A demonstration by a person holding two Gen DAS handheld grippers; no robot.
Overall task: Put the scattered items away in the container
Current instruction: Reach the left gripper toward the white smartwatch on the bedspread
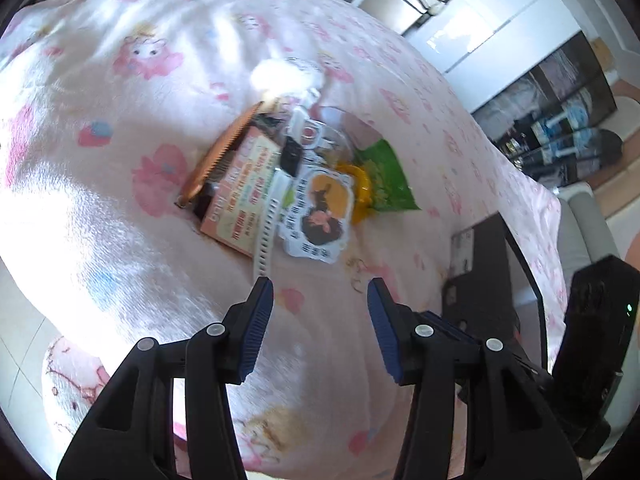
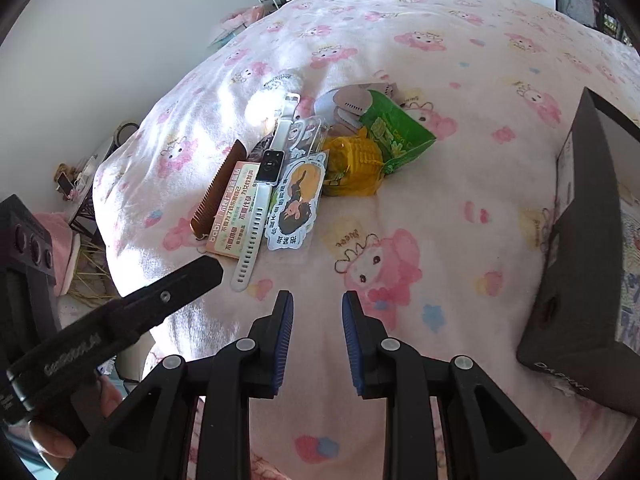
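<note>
We hover both empty hand-held grippers, left [image 1: 320, 292] and right [image 2: 317, 304], spread, facing the white-strapped smartwatch [image 2: 260, 196] topping the pile, dark cardboard box [image 2: 576, 280] alongside.

Open right claw [image 2: 317, 308] hovers near white watch [image 2: 260, 196] on blanket [image 2: 460, 208]

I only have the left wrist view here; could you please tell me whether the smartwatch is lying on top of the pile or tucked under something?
Observer: The right wrist view shows the white smartwatch lying on top, across the pink card.
Operator: Thank you. What sits behind the green packet?
Observer: A beige handheld fan lies there, beyond the green packet.
Operator: And is the black box open?
Observer: Yes, the black box shows an open top, with nothing from the pile visible inside.
</note>
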